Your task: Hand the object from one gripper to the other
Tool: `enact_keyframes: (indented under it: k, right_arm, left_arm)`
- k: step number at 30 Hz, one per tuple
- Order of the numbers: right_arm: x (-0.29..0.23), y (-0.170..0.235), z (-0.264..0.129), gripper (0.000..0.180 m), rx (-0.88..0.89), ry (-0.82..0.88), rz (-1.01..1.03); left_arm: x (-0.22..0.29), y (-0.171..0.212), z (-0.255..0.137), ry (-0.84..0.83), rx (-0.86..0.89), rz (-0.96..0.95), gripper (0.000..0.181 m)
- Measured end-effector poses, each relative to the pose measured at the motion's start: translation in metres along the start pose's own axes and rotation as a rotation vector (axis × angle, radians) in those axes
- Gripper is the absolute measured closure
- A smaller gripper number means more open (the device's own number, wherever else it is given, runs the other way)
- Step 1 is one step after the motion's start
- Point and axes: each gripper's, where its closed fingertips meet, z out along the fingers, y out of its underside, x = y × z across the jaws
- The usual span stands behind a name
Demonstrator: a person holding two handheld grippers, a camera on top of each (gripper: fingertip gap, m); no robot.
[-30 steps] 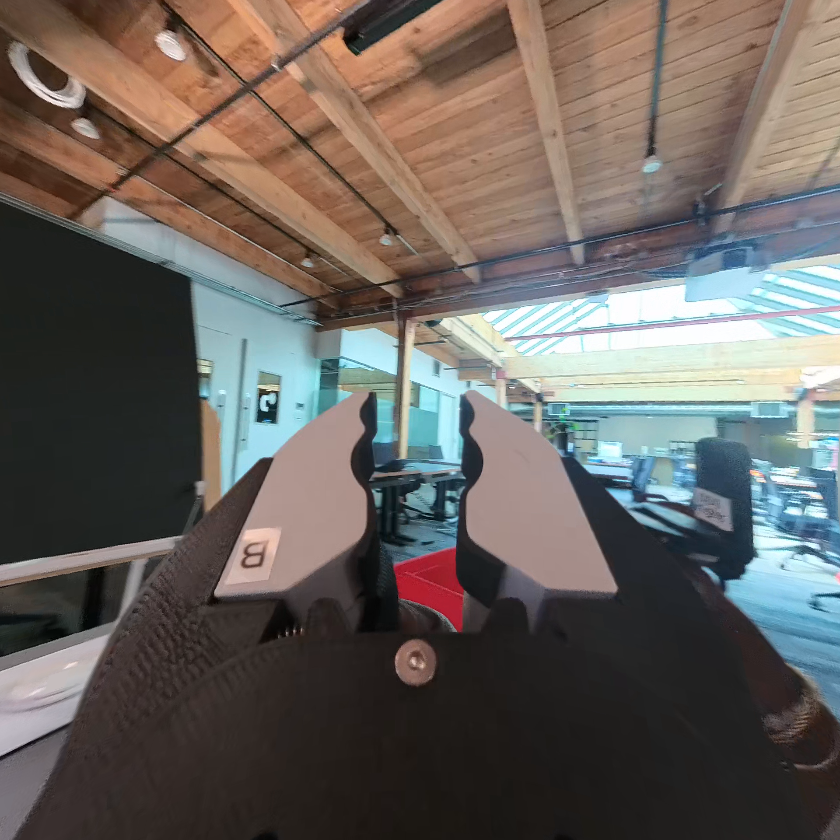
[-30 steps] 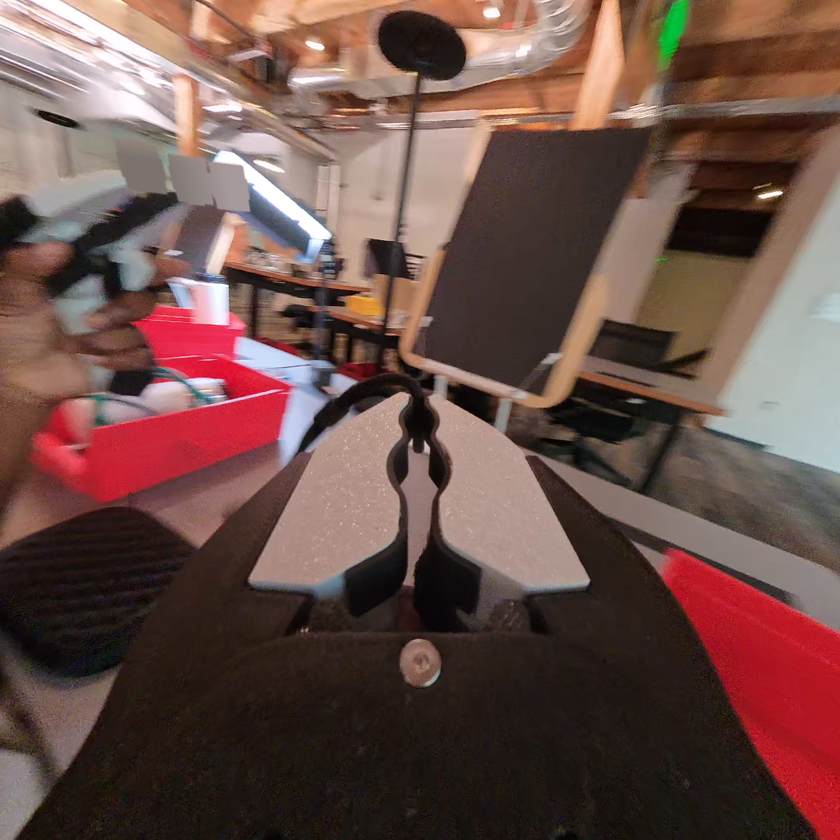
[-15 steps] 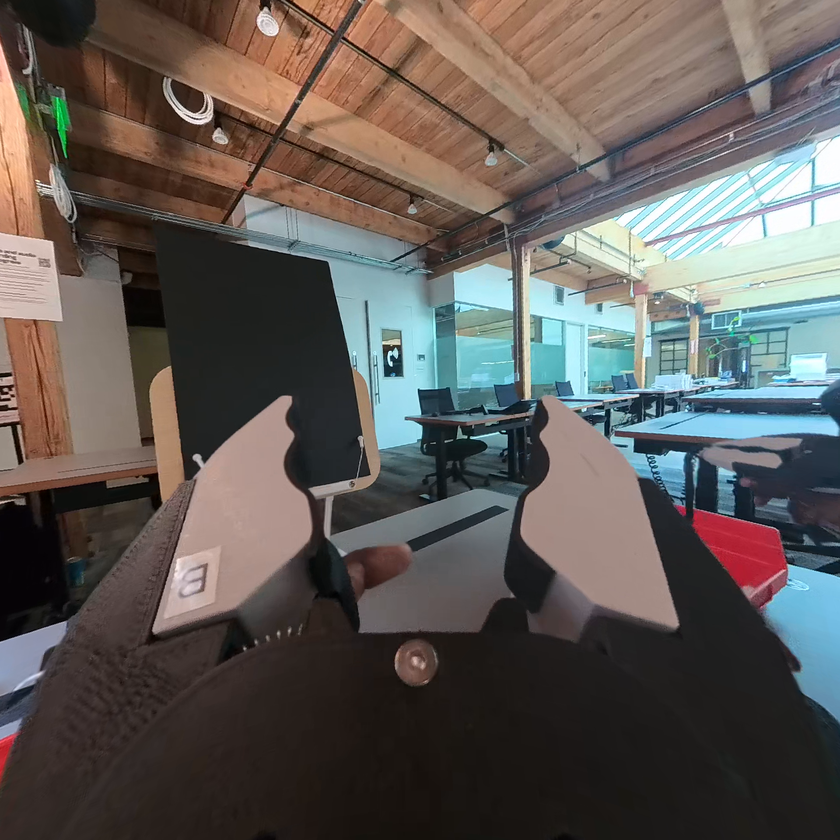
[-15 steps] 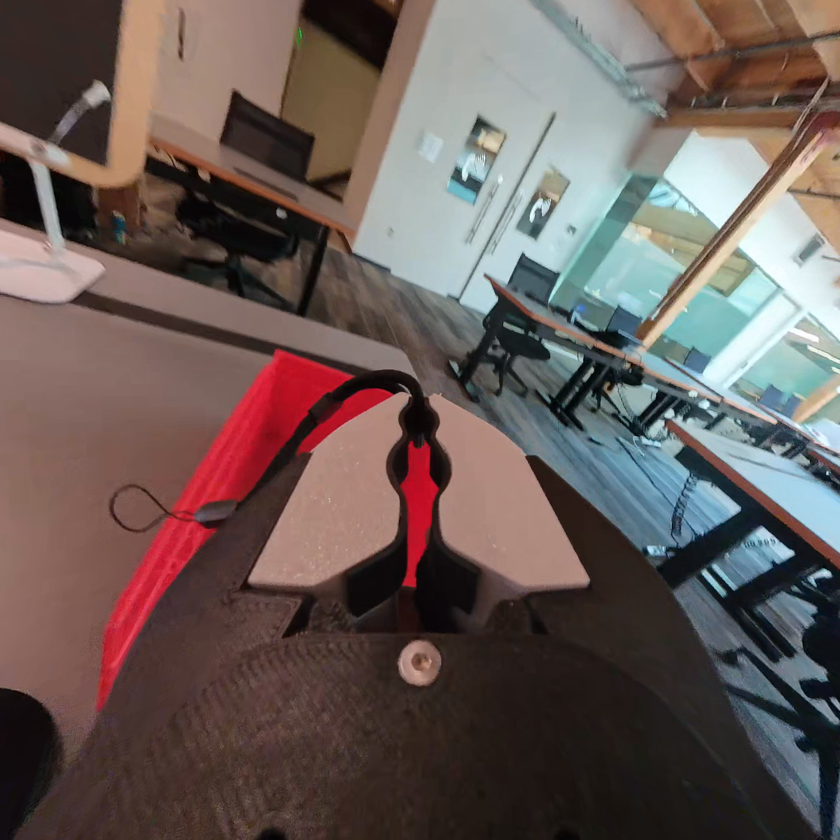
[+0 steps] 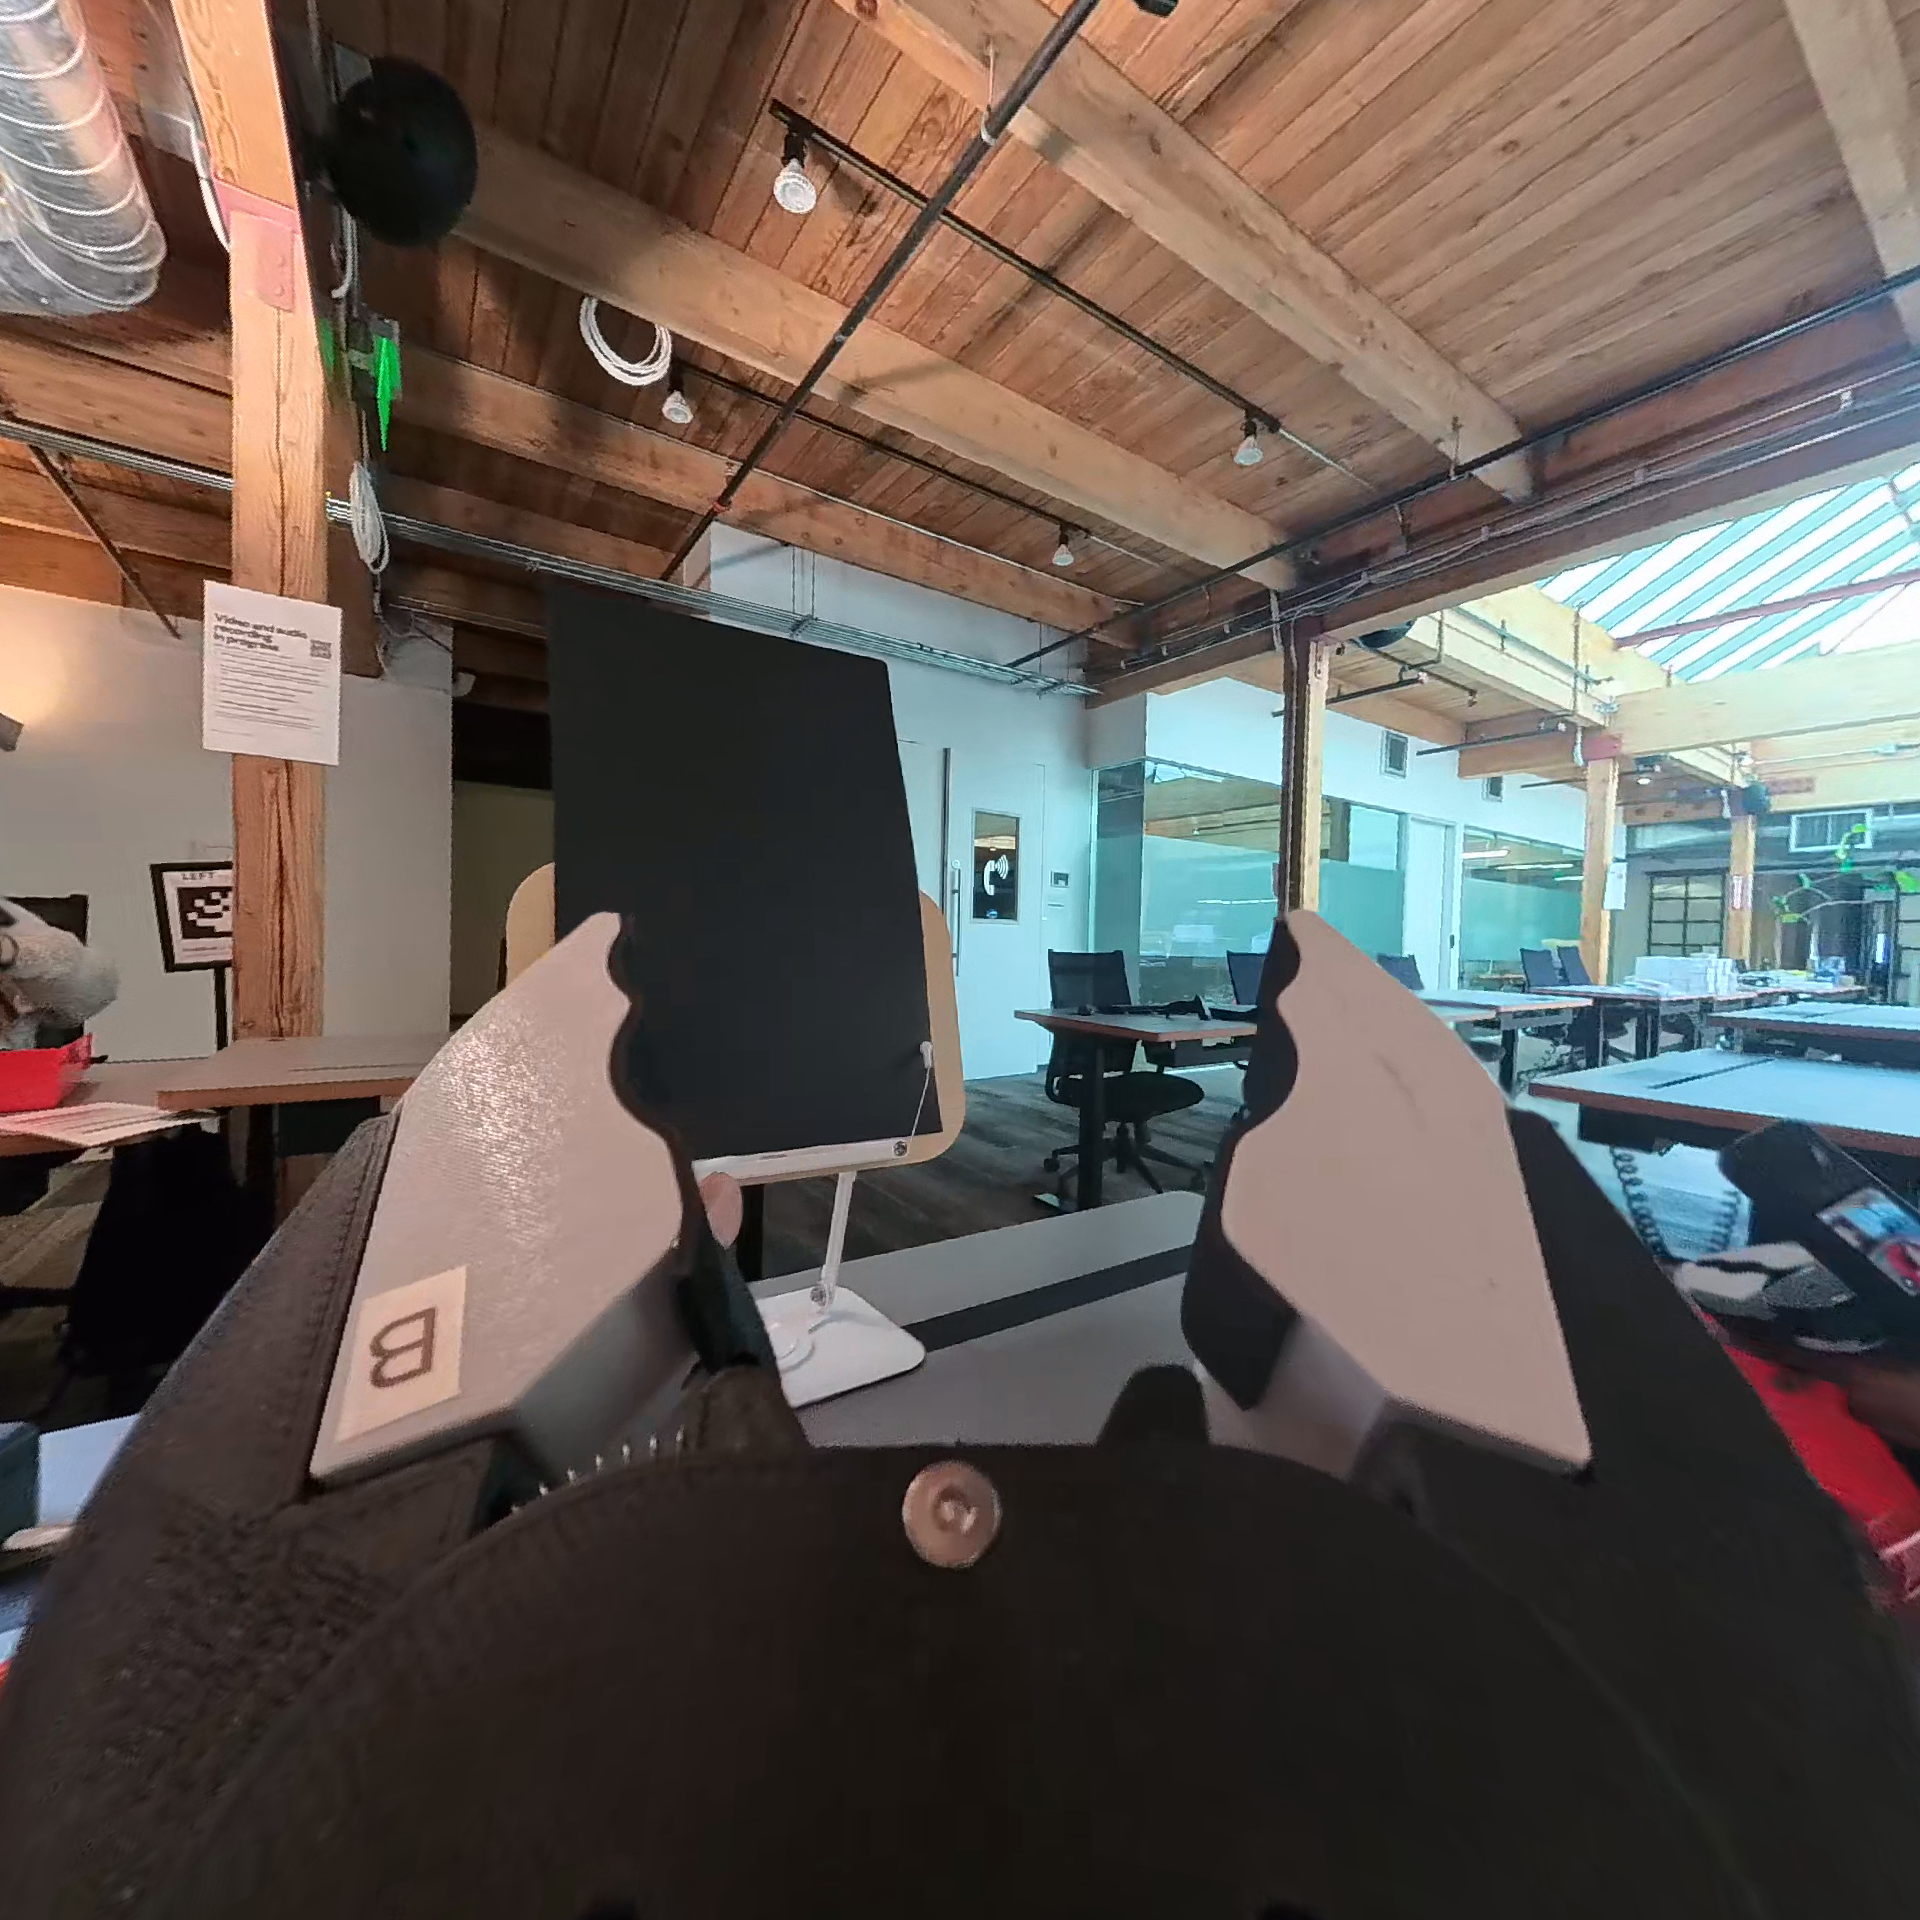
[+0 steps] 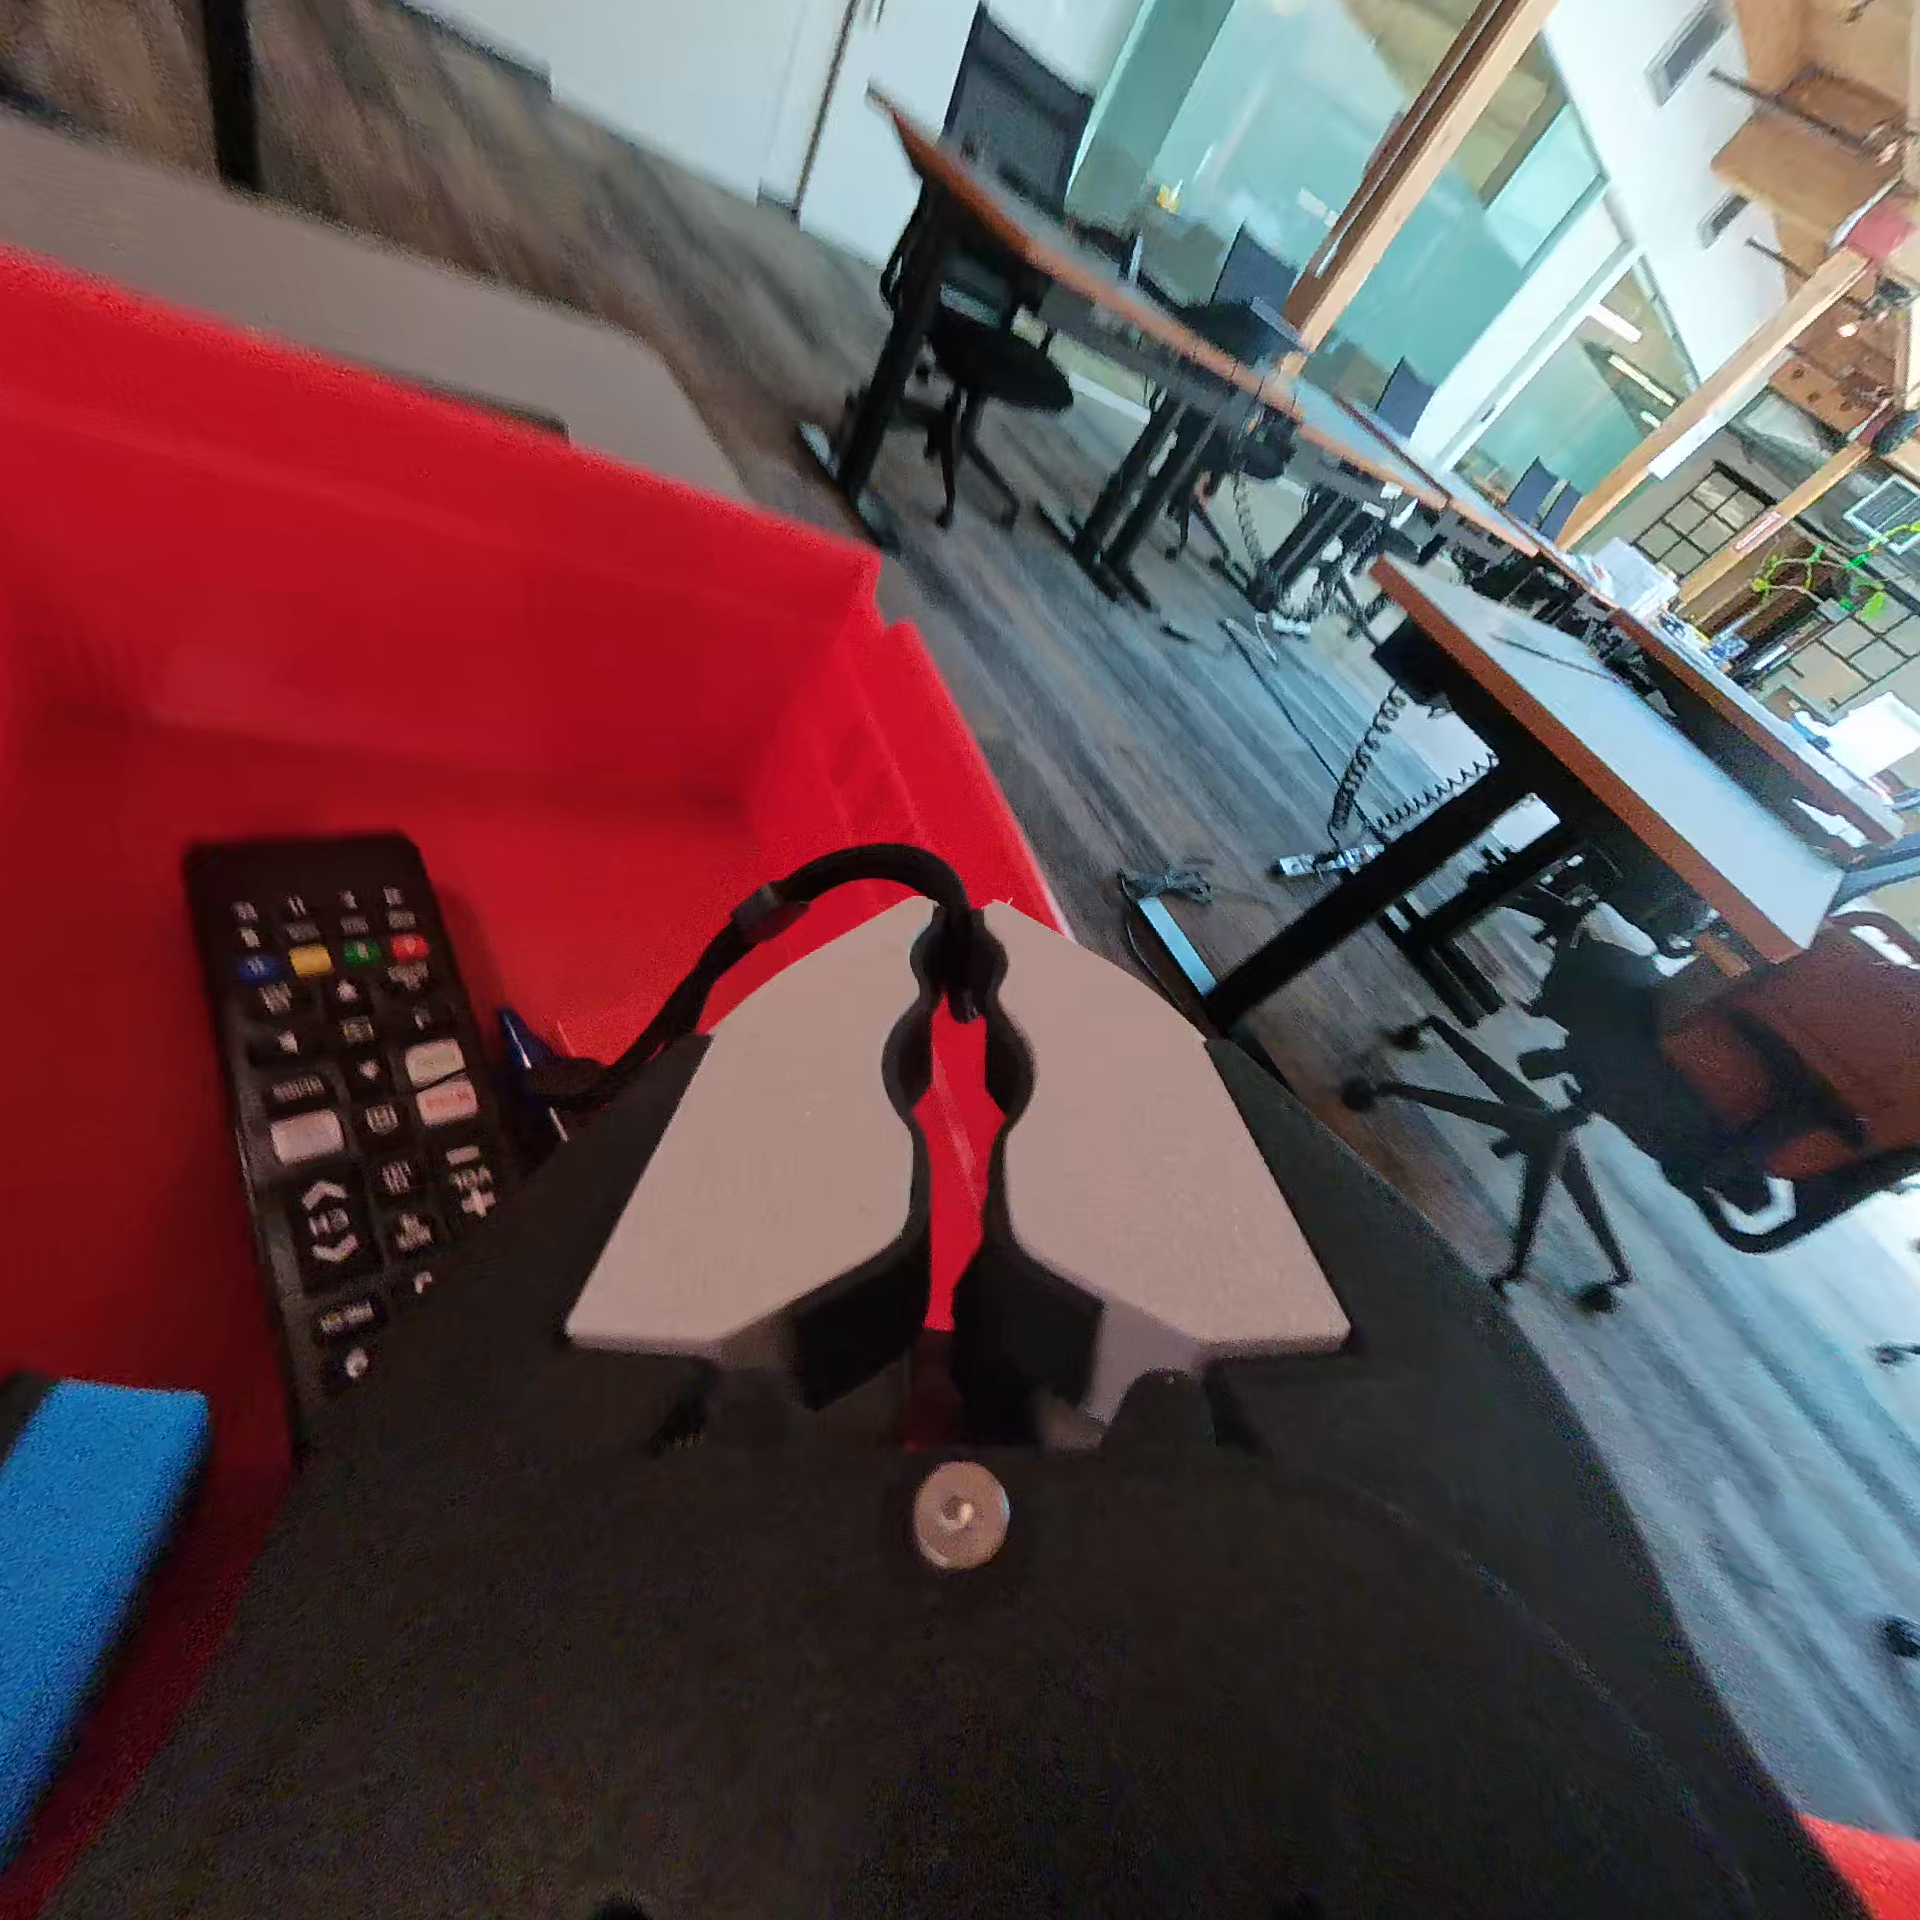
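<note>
Two tongs inspected: right tongs (image 6: 961, 940) clenched on a black cord (image 6: 831, 883) at their tips, above a red bin (image 6: 416, 623); left tongs (image 5: 945, 1039) released, empty; handover judged pending, requiring alignment.

My left view is sharp and bright, daylight flooding from the skylight (image 5: 1756, 582) at upper right, beams bowed by wide-angle distortion. My right view is tilted and motion-smeared, most across the red bin (image 6: 436, 582) at left.
</note>
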Motion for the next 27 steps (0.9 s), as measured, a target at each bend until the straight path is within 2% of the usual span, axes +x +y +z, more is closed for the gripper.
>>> enact_keyframes:
  k: [8, 13, 14, 15, 16, 19, 21, 24, 27]
  right_arm:
    - [-0.022, 0.052, -0.012, 0.173, -0.352, -0.176, -0.255]
    - [-0.028, 0.069, -0.023, 0.165, -0.459, -0.252, -0.295]
    - [-0.027, 0.068, -0.023, 0.153, -0.458, -0.249, -0.291]
    - [-0.025, 0.066, -0.024, 0.129, -0.457, -0.242, -0.286]
    - [-0.023, 0.064, -0.024, 0.114, -0.456, -0.226, -0.278]
    - [-0.017, 0.054, -0.028, 0.075, -0.422, -0.193, -0.249]
    - [-0.016, 0.047, -0.033, 0.062, -0.399, -0.198, -0.224]
    - [-0.015, 0.025, -0.040, 0.055, -0.300, -0.228, -0.126]
    - [-0.010, -0.006, -0.050, 0.051, -0.153, -0.273, 0.029]
  left_arm:
    - [-0.023, 0.007, -0.013, -0.072, -0.100, 0.129, 0.077]
    - [-0.046, 0.011, -0.028, -0.145, -0.169, 0.185, 0.084]
    - [-0.052, 0.011, -0.032, -0.165, -0.183, 0.195, 0.084]
    - [-0.058, 0.012, -0.036, -0.186, -0.196, 0.204, 0.084]
    - [-0.064, 0.012, -0.040, -0.208, -0.206, 0.210, 0.085]
    - [-0.076, 0.016, -0.052, -0.232, -0.256, 0.223, 0.091]
    - [-0.085, 0.024, -0.061, -0.251, -0.324, 0.237, 0.094]
    - [-0.103, 0.050, -0.080, -0.307, -0.520, 0.278, 0.095]
    - [-0.135, 0.065, -0.102, -0.475, -0.689, 0.329, 0.095]
